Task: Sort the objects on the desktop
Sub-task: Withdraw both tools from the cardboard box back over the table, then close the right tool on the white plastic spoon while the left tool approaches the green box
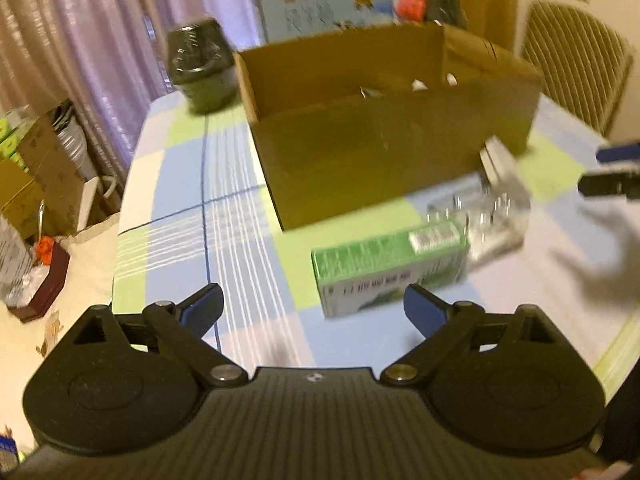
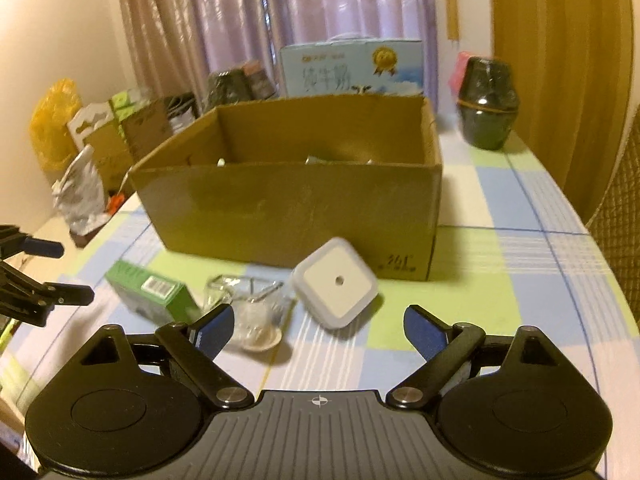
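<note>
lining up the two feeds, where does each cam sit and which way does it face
Left wrist: on the left gripper, facing the cardboard box with the green box just ahead; own open fingers show, right gripper at the right edge.
Right wrist: on the right gripper, facing the same box, white square device and glass ahead; left gripper at the left edge.
Shared: cardboard box, green box, glass, checked tablecloth.

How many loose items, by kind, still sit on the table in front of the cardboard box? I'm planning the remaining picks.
Green carton: 1
Clear glass cup: 1
White square device: 1
Total: 3, all in front of the box. Both grippers, left and right, are open and empty.
</note>
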The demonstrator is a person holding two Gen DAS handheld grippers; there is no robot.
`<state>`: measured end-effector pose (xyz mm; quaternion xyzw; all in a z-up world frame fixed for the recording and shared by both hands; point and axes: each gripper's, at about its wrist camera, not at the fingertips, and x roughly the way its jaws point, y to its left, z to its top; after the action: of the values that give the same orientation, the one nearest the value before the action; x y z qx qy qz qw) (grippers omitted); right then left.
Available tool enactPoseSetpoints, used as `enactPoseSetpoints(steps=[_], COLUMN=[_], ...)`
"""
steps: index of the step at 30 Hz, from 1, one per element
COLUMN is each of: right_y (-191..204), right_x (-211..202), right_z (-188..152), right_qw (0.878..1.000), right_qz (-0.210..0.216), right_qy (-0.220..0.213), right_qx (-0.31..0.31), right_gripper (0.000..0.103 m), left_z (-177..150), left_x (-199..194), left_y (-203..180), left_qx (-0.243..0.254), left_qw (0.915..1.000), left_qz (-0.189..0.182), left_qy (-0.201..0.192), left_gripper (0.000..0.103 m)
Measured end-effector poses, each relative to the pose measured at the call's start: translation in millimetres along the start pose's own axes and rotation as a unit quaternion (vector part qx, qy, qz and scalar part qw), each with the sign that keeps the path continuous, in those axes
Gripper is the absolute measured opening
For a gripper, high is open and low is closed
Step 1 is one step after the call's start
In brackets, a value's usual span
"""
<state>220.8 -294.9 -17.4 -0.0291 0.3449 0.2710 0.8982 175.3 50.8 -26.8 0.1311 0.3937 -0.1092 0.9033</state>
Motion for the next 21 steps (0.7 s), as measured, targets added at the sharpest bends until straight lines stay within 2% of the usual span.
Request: enactPoseSetpoints(steps=[7,15,21], right_y=[5,7,16], right_x=[15,33,41], right_z=[-3,-8,-13], right_qw=[1.000,0.998,0.994], right_qz=[0.012,0.017,0.037], right_qy=[0.020,0.050,0.062], right_qx=[-0.018,-0.038,-0.076], right_gripper=[0.089,0.089,0.089], left_z=[-5,2,9], left_x=[19,36,50], left_y=[0,-12,-8], left_qx=[0.042,0.100,0.113], left_qw=[0.9984,0.9930,0.9881], left_qz=[-0.037,-0.062,-0.101], left_qy=[-0.002,-0.016,-0.026], left_gripper=[0.095,0.094,0.092])
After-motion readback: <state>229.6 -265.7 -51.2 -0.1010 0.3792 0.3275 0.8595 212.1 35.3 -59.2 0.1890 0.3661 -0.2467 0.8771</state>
